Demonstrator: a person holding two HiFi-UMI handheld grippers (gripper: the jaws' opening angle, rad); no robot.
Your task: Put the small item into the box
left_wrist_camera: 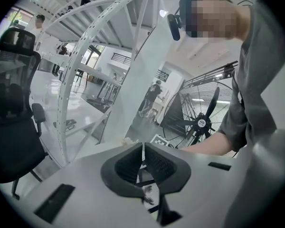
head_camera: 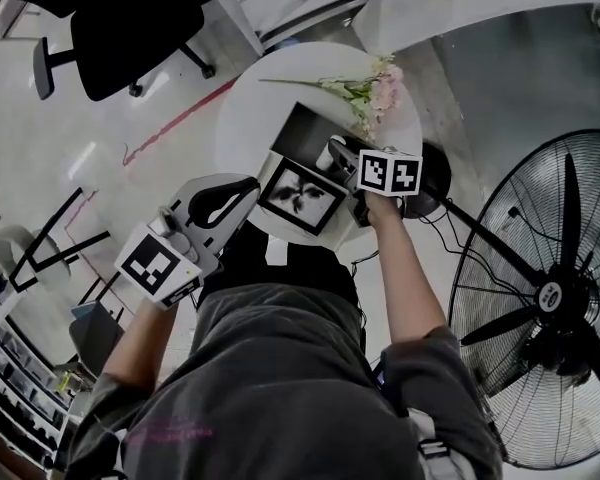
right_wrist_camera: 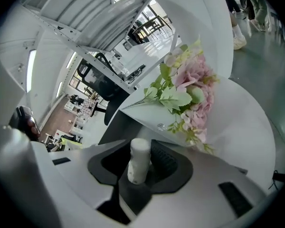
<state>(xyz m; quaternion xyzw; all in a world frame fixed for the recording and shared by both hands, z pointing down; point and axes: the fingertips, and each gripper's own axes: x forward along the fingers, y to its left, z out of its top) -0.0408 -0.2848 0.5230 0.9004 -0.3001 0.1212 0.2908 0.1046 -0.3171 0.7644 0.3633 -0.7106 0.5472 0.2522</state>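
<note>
White plastic, a short cylinder with a rounded top and a scuffed lower end: that is the small item (right_wrist_camera: pixel 137 163). We find it between the jaws of the right gripper (right_wrist_camera: pixel 143 148), which clasp it from both sides above the round table (right_wrist_camera: pixel 247 127). Only the right gripper view shows it. In the head view we see the right gripper (head_camera: pixel 335 154) over the open box (head_camera: pixel 302 133) but cannot make out the item. A spray of pink flowers (head_camera: pixel 365 93) lies on the table just beyond the box. The left gripper (head_camera: pixel 248 188) is pinched on a thin white edge, seemingly of the box's patterned lid (head_camera: pixel 300 198). A big fan (head_camera: pixel 550 298) stands on the right, and an office chair (head_camera: pixel 130 28) is well apart.
</note>
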